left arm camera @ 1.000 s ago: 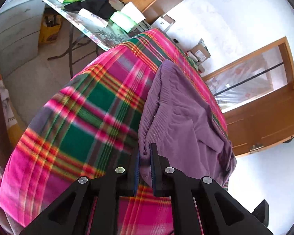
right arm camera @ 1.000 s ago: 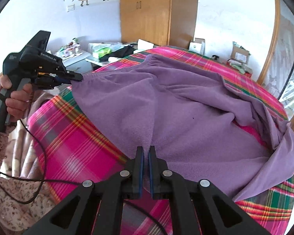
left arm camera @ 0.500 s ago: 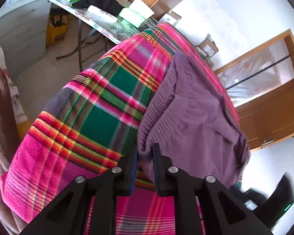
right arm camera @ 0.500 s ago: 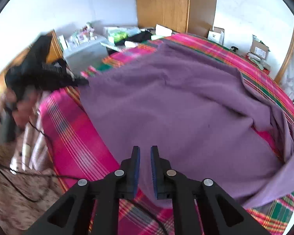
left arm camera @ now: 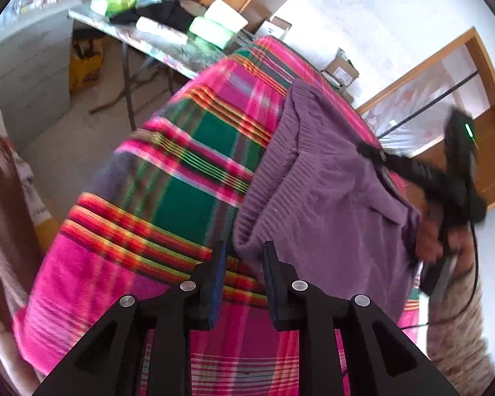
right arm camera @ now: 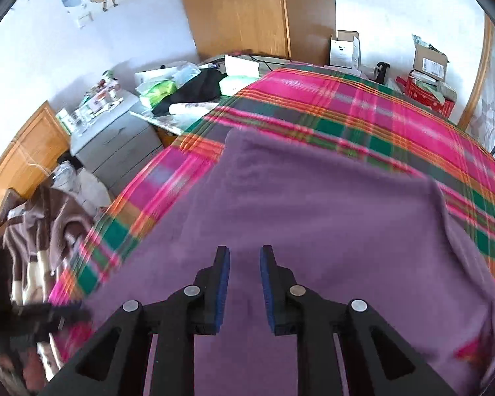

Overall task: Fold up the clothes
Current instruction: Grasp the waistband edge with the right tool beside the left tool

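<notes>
Left wrist view
- Left gripper (left arm camera: 242, 264): jaws spread a little and have just been opening; the ribbed hem corner of the purple sweater (left arm camera: 330, 198) sits in the gap, pads not pressing it.
- Purple sweater: lies on the plaid blanket (left arm camera: 181, 178) of the bed, running up and to the right from the gripper.
- Plaid blanket: pink, green and orange; bare stretch to the left of the fingers.
- Right gripper (left arm camera: 368, 150): up and right of the left one, blurred, tips over the far part of the sweater; whether they touch the cloth, cannot tell.
- Right hand (left arm camera: 429, 241): on that handle, at the sweater's right edge.
- Tabletop (left arm camera: 168, 56): well beyond the fingers, upper left, cluttered with green packets (left arm camera: 114, 0) and dark cloth.

Right wrist view
- Right gripper (right arm camera: 244, 264): jaws slightly parted and have just been opening; nothing pinched, sweater (right arm camera: 313, 231) spread flat beneath and ahead.
- Blanket (right arm camera: 363, 112): shows past the sweater's far edge and on the left.
- Left gripper (right arm camera: 59, 313): far lower left, blurred, at the sweater's near-left corner.
- Wardrobe (right arm camera: 254, 13): wooden, straight ahead against the wall.
- Cardboard boxes (right arm camera: 429, 59): ahead to the right.
</notes>
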The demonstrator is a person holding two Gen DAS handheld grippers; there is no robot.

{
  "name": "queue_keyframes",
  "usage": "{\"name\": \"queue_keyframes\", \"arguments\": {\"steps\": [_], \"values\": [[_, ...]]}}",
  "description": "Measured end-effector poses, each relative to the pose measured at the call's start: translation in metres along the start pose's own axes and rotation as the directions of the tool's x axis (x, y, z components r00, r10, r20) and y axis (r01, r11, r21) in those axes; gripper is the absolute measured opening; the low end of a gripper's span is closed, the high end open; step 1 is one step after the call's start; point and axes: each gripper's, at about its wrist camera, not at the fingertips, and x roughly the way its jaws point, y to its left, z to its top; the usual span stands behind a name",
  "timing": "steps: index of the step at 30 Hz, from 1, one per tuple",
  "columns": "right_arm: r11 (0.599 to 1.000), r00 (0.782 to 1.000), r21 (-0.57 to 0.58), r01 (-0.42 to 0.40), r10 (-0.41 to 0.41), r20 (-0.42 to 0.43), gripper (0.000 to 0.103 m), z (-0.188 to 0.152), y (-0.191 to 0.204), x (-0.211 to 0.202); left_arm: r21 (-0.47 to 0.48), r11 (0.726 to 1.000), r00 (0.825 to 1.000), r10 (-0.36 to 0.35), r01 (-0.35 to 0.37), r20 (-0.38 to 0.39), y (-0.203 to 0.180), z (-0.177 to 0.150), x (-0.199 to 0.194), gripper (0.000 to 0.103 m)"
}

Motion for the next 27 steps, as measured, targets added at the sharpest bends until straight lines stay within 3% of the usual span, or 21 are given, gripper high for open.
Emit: {"name": "queue_keyframes", "arguments": {"steps": [3, 7, 10, 15, 21, 23, 25, 27], "values": [[1.0, 1.0, 0.018, -0.009, 0.009, -0.002, 0.025, 0.027, 0.002, 0.021, 0.118, 0.991, 0.995, 0.06, -0.068, 0.075, -0.014, 0.0, -0.009, 0.022], [0.999, 0.999, -0.006, 0.032, -0.032, -0.01, 0.033, 0.051, 0.008, 0.046, 0.221, 0.974, 0.995, 0.024, -0.046, 0.099, -0.031, 0.006, -0.008, 0.023], [1.0, 0.999, 0.01, 0.014, -0.013, -0.041, 0.043, 0.062, 0.008, 0.064, 0.287, 0.958, 0.997, 0.009, -0.03, 0.074, -0.045, 0.009, 0.002, 0.023], [1.0, 0.998, 0.01, -0.017, 0.017, -0.059, 0.049, 0.066, 0.012, 0.078, 0.319, 0.947, 1.0, 0.013, -0.021, 0.026, -0.05, 0.016, 0.018, 0.027], [0.997, 0.993, -0.048, 0.067, -0.072, -0.095, 0.048, 0.065, 0.025, 0.097, 0.304, 0.953, 1.0, 0.018, -0.011, -0.02, -0.044, 0.022, 0.028, 0.031], [0.998, 0.995, -0.033, 0.061, -0.064, -0.081, 0.045, 0.064, 0.024, 0.095, 0.305, 0.952, 1.0, -0.001, 0.008, -0.023, -0.043, 0.023, 0.027, 0.031], [0.998, 0.995, -0.026, 0.051, -0.053, -0.085, 0.033, 0.064, 0.023, 0.095, 0.324, 0.946, 1.0, -0.006, 0.014, -0.025, -0.044, 0.024, 0.029, 0.031], [0.996, 0.993, -0.038, 0.081, -0.084, -0.078, 0.028, 0.066, 0.025, 0.095, 0.352, 0.936, 1.0, -0.001, 0.012, -0.031, -0.046, 0.024, 0.032, 0.03]]}}
